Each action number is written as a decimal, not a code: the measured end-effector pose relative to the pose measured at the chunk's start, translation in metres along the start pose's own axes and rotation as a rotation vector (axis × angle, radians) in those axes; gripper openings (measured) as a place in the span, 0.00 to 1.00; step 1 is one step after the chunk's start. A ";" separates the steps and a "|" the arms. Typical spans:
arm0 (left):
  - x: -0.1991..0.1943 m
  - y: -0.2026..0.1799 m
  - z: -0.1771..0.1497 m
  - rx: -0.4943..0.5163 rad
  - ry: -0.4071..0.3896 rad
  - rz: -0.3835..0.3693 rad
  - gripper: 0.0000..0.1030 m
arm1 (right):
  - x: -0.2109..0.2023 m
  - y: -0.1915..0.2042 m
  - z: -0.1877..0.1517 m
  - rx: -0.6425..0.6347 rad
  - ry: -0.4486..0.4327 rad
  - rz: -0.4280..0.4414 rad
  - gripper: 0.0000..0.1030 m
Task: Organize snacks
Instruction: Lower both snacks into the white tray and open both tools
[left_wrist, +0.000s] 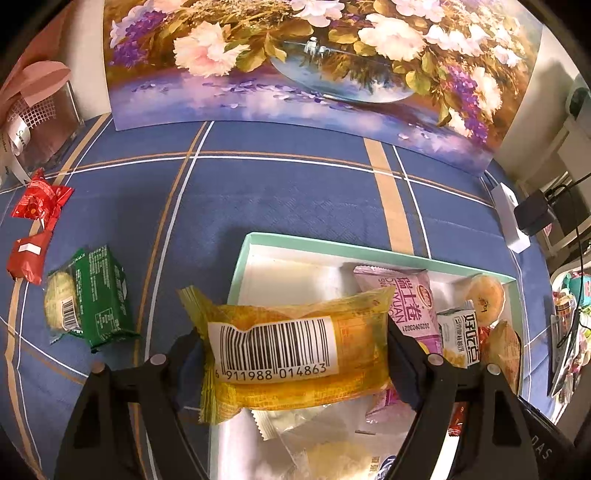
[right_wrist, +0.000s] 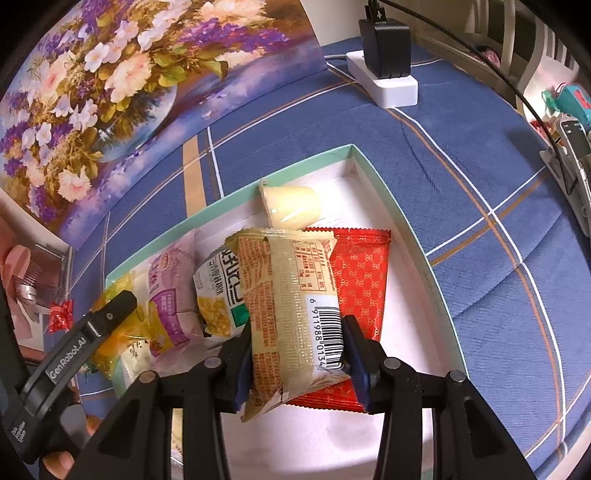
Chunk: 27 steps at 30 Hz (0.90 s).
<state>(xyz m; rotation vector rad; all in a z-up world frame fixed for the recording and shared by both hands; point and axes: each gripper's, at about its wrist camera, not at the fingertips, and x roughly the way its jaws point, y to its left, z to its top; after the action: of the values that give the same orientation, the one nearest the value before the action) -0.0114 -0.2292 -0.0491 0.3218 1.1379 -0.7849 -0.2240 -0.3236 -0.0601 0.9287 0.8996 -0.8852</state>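
Observation:
My left gripper (left_wrist: 295, 354) is shut on a yellow snack packet (left_wrist: 291, 347) with a barcode, held over the left part of the mint-rimmed white box (left_wrist: 255, 240). My right gripper (right_wrist: 295, 354) is shut on a beige-orange snack packet (right_wrist: 291, 314), held over the same box (right_wrist: 406, 221). In the box lie a pink-purple packet (right_wrist: 173, 295), a white-green corn packet (right_wrist: 218, 295), a red packet (right_wrist: 362, 280) and a jelly cup (right_wrist: 291, 206). The left gripper's finger (right_wrist: 110, 314) shows at the left of the right wrist view.
On the blue plaid cloth left of the box lie a green packet (left_wrist: 99, 295) and two red packets (left_wrist: 40, 199) (left_wrist: 27, 258). A floral painting (left_wrist: 295, 59) stands behind. A white power strip with black charger (right_wrist: 384, 62) sits far right. A clear gift box (left_wrist: 40, 122) is far left.

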 end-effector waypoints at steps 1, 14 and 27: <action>0.000 0.001 0.000 -0.005 0.001 -0.002 0.81 | -0.001 0.001 0.000 -0.003 -0.001 0.000 0.47; -0.006 0.004 0.002 -0.037 0.050 -0.033 0.88 | -0.015 0.009 0.002 -0.036 -0.032 0.000 0.61; -0.026 0.006 0.004 -0.057 0.034 0.002 0.98 | -0.021 0.014 0.004 -0.052 -0.042 0.005 0.77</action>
<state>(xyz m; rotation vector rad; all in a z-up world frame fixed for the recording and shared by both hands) -0.0095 -0.2172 -0.0248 0.2895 1.1896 -0.7463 -0.2182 -0.3176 -0.0363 0.8644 0.8805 -0.8703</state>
